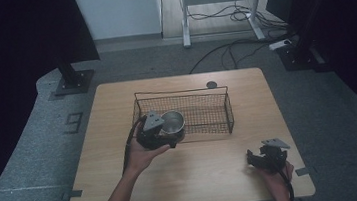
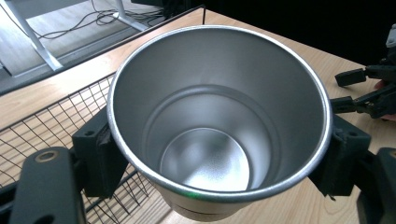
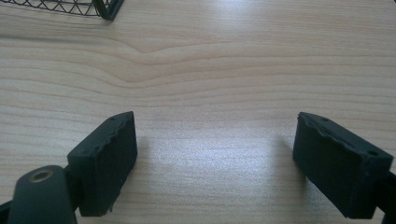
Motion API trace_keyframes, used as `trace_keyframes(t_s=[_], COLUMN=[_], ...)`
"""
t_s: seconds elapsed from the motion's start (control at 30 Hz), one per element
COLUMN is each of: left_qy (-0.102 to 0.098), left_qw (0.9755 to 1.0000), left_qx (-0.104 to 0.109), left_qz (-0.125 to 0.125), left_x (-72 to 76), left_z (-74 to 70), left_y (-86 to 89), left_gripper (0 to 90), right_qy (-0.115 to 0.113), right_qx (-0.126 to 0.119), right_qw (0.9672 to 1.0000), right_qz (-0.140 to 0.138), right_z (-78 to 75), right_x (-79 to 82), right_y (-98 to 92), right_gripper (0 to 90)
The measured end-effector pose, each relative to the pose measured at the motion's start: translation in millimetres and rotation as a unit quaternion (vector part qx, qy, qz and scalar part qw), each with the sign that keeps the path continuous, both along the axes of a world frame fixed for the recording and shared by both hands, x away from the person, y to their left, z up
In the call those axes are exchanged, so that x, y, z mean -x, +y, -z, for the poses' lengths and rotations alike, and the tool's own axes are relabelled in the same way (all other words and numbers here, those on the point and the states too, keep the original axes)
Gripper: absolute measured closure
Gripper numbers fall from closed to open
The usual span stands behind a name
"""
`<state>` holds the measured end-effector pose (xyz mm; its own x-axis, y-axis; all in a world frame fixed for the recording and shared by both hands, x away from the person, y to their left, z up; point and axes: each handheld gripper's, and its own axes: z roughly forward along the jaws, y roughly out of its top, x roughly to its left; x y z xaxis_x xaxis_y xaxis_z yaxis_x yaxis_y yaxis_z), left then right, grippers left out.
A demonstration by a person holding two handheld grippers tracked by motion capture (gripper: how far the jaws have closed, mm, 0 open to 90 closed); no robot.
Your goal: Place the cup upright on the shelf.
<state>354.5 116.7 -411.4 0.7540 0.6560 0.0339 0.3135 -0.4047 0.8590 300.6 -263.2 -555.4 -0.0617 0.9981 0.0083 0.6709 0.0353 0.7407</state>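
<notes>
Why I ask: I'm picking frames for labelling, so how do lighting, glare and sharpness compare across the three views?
High view: dim and soft, corners black, steel cup small in the left claw. Left gripper view: bright, cup sharp, mild sheen on its inner wall, wire basket crisp. Right gripper view: pale glare patches on the table, the open right claw slightly soft.

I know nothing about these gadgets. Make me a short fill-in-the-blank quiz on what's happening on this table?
1. The left gripper is clamped on a shiny metal ____.
2. The cup has ____ inside it.
3. The black wire basket sits on a ____ table.
4. The right gripper has its jaws ____, with bare tabletop between them.

Missing words: cup; nothing; wooden; open
</notes>
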Motion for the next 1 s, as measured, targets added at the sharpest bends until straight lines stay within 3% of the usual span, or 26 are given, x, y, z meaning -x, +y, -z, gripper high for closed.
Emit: trace_keyframes(t_s=[1.0], left_qy=[-0.004], left_qw=[1.0], left_qx=[-0.002], left_qz=[-0.007], left_x=[-29.6], left_z=[-21.8], left_y=[-8.3], left_gripper=[19.1], right_qy=[-0.001], right_qx=[0.001], right_qw=[1.0], right_qz=[0.0], right_z=[0.1], right_x=[0.0], right_y=[-0.1], right_gripper=[13.7])
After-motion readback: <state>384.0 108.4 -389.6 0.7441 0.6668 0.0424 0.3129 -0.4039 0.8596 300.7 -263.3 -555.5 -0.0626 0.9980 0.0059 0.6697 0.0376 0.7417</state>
